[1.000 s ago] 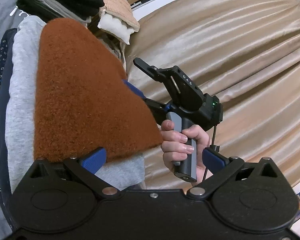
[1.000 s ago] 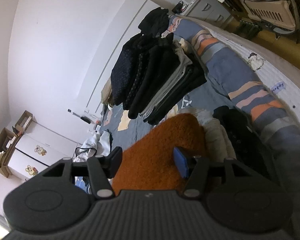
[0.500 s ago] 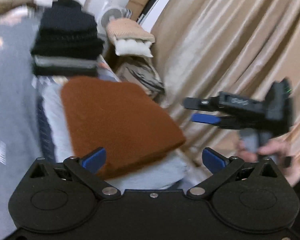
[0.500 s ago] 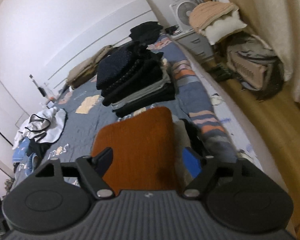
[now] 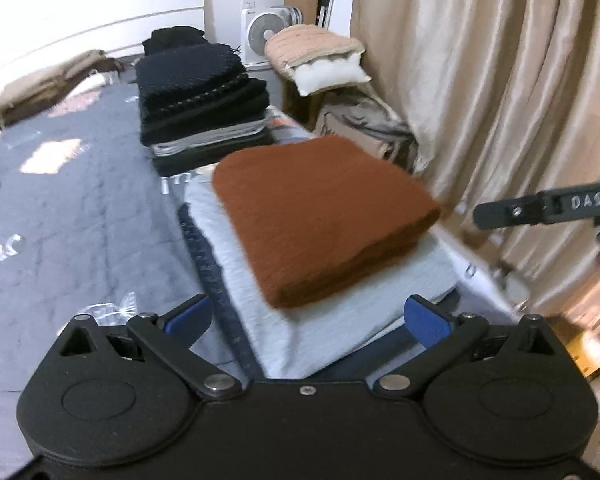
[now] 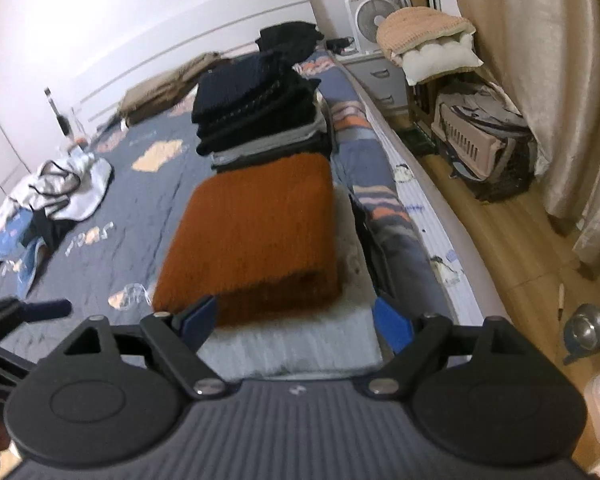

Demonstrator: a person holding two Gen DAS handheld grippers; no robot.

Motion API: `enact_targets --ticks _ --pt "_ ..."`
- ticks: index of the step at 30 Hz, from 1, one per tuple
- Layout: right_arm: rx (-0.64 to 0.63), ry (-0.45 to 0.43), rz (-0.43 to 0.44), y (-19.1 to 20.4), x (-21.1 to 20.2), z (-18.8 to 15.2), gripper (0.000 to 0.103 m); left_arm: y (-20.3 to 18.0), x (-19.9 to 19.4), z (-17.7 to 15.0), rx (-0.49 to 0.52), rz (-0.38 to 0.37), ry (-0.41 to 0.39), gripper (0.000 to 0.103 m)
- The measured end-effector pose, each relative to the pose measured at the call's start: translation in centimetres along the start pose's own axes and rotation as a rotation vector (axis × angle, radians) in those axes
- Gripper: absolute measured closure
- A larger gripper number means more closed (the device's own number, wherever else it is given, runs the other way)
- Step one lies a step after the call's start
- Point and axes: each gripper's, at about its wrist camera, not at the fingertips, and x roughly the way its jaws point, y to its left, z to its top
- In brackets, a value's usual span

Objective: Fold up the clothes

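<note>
Backing both grippers off, I am leaving the folded rust sweater [image 6: 256, 232] squared on the grey garment [image 6: 300, 344] near the bed's edge; right gripper [image 6: 296, 322] has just been opening, empty, left gripper [image 5: 308, 318] released too.

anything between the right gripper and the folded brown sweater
Nothing visible. The right gripper hangs open just short of the brown sweater's near edge, with only the grey garment it lies on below. The left gripper is open too.
</note>
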Motion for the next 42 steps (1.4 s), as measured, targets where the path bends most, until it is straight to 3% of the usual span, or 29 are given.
enact_targets --ticks 5,13,42 --pt "0.004 0.021 0.043 0.8 -1.6 -0.3 0.018 -0.2 -1.4 0.2 -0.009 -0.028 0.045 0.000" --pt "-0.061 0.055 0.034 2.9 -3.4 -0.1 0.018 -1.0 -2.9 0.9 0.022 0.029 0.090 0.000" --pt "-0.168 0.067 0.004 5.7 -6.9 2.3 0.018 -1.0 -6.3 4.0 0.045 0.084 0.063 0.000"
